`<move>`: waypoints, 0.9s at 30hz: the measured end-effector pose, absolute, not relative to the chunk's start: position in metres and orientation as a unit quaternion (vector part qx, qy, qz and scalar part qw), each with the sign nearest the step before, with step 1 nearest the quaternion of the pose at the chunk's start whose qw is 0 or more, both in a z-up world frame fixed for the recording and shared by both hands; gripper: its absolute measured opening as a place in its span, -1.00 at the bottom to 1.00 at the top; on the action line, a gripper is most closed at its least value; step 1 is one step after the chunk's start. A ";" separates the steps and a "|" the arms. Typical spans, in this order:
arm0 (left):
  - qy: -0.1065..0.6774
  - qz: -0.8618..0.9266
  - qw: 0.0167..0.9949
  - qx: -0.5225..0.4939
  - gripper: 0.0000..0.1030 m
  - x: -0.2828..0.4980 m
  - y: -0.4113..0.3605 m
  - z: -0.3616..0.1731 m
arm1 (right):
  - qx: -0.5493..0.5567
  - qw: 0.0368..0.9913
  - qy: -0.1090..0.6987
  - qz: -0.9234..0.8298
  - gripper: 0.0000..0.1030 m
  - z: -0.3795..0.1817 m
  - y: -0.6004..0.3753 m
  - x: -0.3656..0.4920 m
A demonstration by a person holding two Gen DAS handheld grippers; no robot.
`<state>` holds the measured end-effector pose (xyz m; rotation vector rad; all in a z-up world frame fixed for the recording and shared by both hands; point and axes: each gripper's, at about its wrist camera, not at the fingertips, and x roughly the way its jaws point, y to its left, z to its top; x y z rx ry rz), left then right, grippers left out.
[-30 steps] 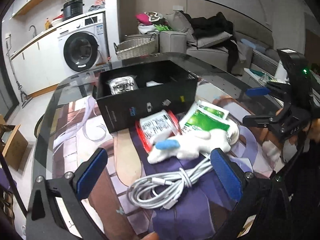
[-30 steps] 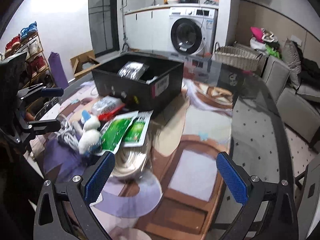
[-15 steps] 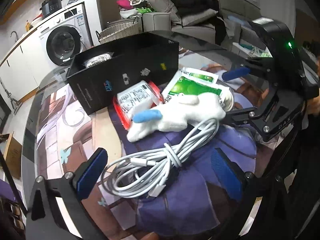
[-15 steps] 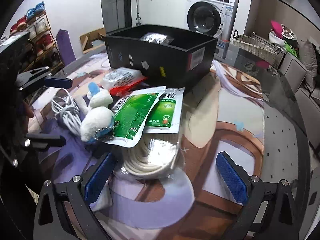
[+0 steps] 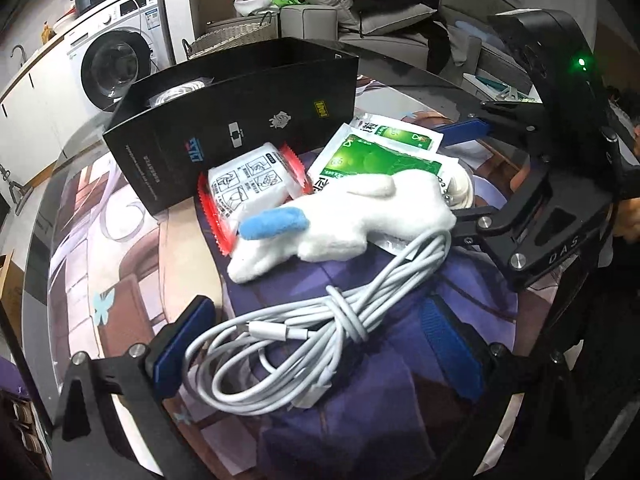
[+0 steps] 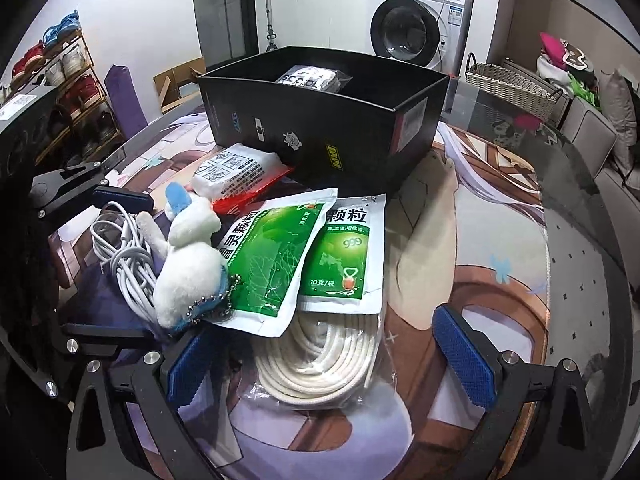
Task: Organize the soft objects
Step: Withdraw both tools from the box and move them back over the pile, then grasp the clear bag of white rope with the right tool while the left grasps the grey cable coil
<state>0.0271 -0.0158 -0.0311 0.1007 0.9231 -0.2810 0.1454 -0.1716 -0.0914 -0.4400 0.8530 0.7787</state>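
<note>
A pile lies on the table in front of a black box (image 5: 240, 120) (image 6: 320, 120). It holds a white plush toy (image 5: 344, 216) (image 6: 188, 264) with a blue ear, a bundled white cable (image 5: 300, 340) (image 6: 124, 256), a red-and-white tissue pack (image 5: 252, 188) (image 6: 236, 172), two green sachets (image 5: 380, 160) (image 6: 280, 256) and a bagged coil of white rope (image 6: 320, 356). My left gripper (image 5: 318, 348) (image 6: 116, 264) is open, its fingers on either side of the cable. My right gripper (image 6: 328, 360) (image 5: 468, 174) is open around the rope bag, under the sachets.
A packet (image 6: 308, 76) lies inside the black box. The glass table edge (image 6: 580, 184) curves to the right. Beyond it are a wicker basket (image 6: 512, 84), a washing machine (image 6: 408, 36), a sofa with clothes (image 5: 380, 8) and a shoe rack (image 6: 60, 76).
Both grippers have come forward and lower toward the pile. The left now straddles the cable and the right straddles the rope bag. The objects have not moved.
</note>
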 end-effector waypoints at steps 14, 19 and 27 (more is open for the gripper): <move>0.425 -0.169 0.885 0.084 0.96 0.012 -0.022 -0.018 | -0.209 0.813 0.399 0.369 0.98 -0.092 -0.174 0.141; 0.428 -0.173 0.881 0.097 0.71 0.024 -0.031 -0.024 | -0.208 0.813 0.401 0.368 0.97 -0.092 -0.175 0.140; 0.426 -0.211 0.873 0.111 -0.48 0.018 -0.041 -0.017 | -0.206 0.813 0.393 0.376 0.25 -0.085 -0.179 0.138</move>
